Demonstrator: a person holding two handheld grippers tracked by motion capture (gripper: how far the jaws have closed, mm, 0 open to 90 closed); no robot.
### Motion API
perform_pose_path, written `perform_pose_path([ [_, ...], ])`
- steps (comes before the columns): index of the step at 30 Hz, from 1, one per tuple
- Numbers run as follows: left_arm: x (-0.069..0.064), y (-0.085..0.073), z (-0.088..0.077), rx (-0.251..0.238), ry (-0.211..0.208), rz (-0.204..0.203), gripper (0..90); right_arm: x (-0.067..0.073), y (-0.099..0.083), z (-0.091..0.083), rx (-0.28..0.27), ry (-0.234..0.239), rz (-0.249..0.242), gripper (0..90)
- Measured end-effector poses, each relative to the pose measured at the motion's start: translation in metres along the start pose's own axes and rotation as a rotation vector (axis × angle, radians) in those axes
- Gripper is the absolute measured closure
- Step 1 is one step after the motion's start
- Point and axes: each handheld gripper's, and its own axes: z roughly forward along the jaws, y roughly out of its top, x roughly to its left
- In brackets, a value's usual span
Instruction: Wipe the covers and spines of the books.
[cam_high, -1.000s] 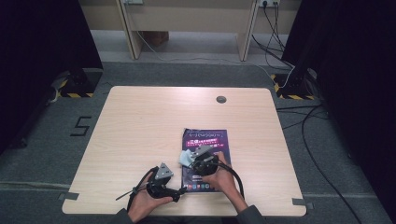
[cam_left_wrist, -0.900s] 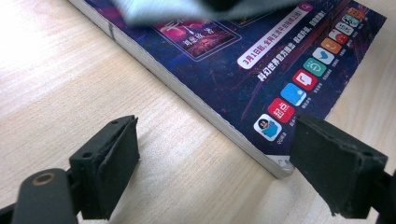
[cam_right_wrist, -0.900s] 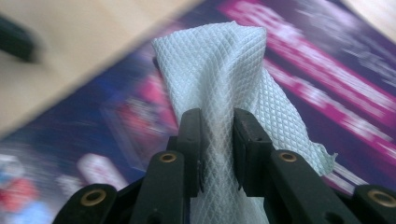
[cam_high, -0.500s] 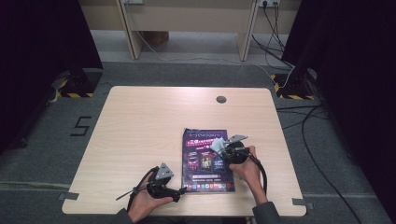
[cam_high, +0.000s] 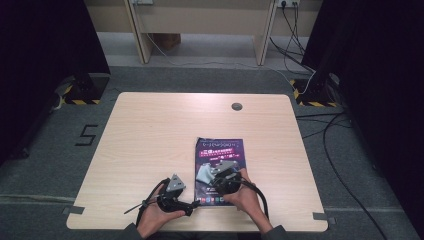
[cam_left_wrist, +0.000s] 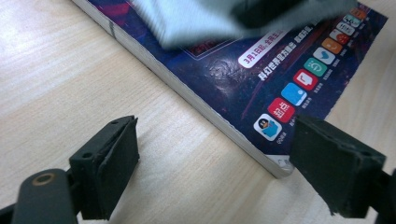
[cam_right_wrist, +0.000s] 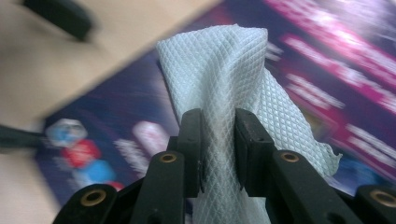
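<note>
Magazine (cam_high: 219, 167) lies on the table's (cam_high: 150, 130) near half; I'd wipe its cover flat, keeping the cloth (cam_right_wrist: 224, 70) pinched in my right gripper (cam_right_wrist: 218, 140). Left gripper (cam_left_wrist: 215, 158), jaws apart, waits at its corner. Half a second ago my right hand was farther right.

We see a quilted, diamond-embossed paper wipe (cam_right_wrist: 224, 84), soft and matt, over a glossy magazine cover (cam_left_wrist: 261, 65); pale matt wood-grain tabletop (cam_left_wrist: 60, 79) at left of the frame; jaw pads look matt black, slightly rough.
</note>
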Motion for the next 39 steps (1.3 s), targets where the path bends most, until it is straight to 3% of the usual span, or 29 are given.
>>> perform_pose_path([
  [4, 0.000, 0.000, -0.003, 0.006, 0.005, 0.006, 16.8, 0.017, 0.005, 0.003, -0.001, 0.031, -0.043, 73.7],
  [6, 0.000, 0.001, -0.006, -0.002, 0.004, 0.012, 17.2, 0.018, 0.004, 0.003, -0.005, 0.033, -0.050, 74.0],
  [9, -0.001, -0.001, -0.012, -0.006, 0.000, 0.012, 17.3, 0.012, 0.002, 0.001, -0.002, 0.046, -0.031, 75.2],
  [12, -0.001, -0.004, -0.019, -0.011, -0.007, 0.012, 17.4, -0.002, -0.003, -0.003, 0.010, 0.003, -0.010, 75.3],
  [14, 0.001, -0.005, -0.024, -0.020, -0.007, 0.001, 17.4, -0.015, -0.009, -0.007, 0.008, -0.020, 0.029, 75.3],
  [17, 0.004, -0.008, -0.032, -0.045, -0.028, -0.024, 17.6, -0.021, -0.016, -0.012, -0.004, -0.021, 0.054, 74.3],
  [20, 0.010, -0.011, -0.040, -0.051, -0.013, -0.043, 18.2, -0.007, -0.016, -0.013, 0.000, -0.016, 0.012, 74.1],
  [26, 0.026, -0.013, -0.053, -0.091, 0.033, -0.097, 18.1, 0.035, -0.006, -0.007, -0.003, 0.053, -0.076, 74.4],
  [33, 0.033, -0.013, -0.057, -0.101, 0.058, -0.111, 18.1, 0.062, -0.001, -0.005, 0.000, 0.100, -0.122, 74.4],
  [36, 0.036, -0.013, -0.058, -0.111, 0.070, -0.122, 18.1, 0.065, -0.001, -0.005, -0.003, 0.108, -0.136, 75.1],
  [39, 0.038, -0.013, -0.060, -0.112, 0.081, -0.126, 18.1, 0.058, -0.002, -0.005, -0.010, 0.131, -0.102, 75.8],
])
